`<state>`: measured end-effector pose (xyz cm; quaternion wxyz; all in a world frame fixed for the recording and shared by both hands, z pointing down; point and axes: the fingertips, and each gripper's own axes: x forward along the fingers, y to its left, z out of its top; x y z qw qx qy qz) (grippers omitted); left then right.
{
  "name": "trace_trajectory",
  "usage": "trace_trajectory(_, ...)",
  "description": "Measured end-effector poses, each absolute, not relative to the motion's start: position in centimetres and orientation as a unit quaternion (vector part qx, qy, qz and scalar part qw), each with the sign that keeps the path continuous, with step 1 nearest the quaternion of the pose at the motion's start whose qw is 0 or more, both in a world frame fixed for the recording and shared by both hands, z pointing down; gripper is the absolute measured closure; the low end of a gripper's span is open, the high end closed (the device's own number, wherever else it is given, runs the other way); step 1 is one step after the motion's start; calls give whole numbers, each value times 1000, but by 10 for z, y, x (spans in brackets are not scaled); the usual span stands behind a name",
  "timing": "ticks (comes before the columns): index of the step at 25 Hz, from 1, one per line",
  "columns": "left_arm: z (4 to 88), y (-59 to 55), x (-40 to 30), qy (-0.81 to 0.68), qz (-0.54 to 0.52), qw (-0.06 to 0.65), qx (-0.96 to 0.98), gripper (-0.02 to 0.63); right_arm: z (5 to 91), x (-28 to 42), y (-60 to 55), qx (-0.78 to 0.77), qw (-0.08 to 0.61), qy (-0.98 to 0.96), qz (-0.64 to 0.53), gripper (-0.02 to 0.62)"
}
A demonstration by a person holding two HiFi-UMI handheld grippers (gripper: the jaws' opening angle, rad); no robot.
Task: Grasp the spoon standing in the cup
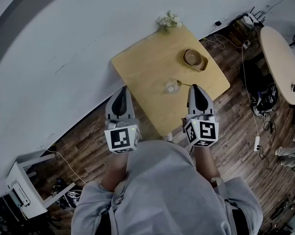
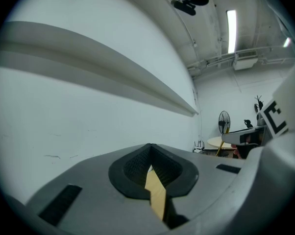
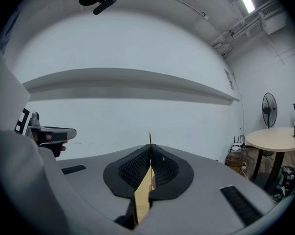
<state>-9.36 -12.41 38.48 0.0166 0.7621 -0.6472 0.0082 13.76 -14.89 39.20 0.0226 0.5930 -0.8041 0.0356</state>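
Cup (image 1: 170, 87) stands mid-desk (image 1: 142, 67), spoon (image 1: 184, 84) leaning toward three o'clock. Right tongs (image 1: 196, 87) clenched on the handle tip: grasp judged made, only firmness unconfirmed. Left tongs (image 1: 121, 91) clenched, empty, at nine o'clock.

We saw a dim, grey-toned head view of the pale square wooden table (image 1: 147, 72), while both gripper views, lit by a long white ceiling tube light (image 2: 231, 31), bowed straight lines, blackened at the corners and softened the grey plastic right gripper (image 3: 150, 155) nearest the lens.
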Motion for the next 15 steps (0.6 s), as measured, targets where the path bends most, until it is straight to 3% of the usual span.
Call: trace_trajectory(15,385,-122,-96,-651,7,19,759,604,391,138,-147,594,23,-803,34,594)
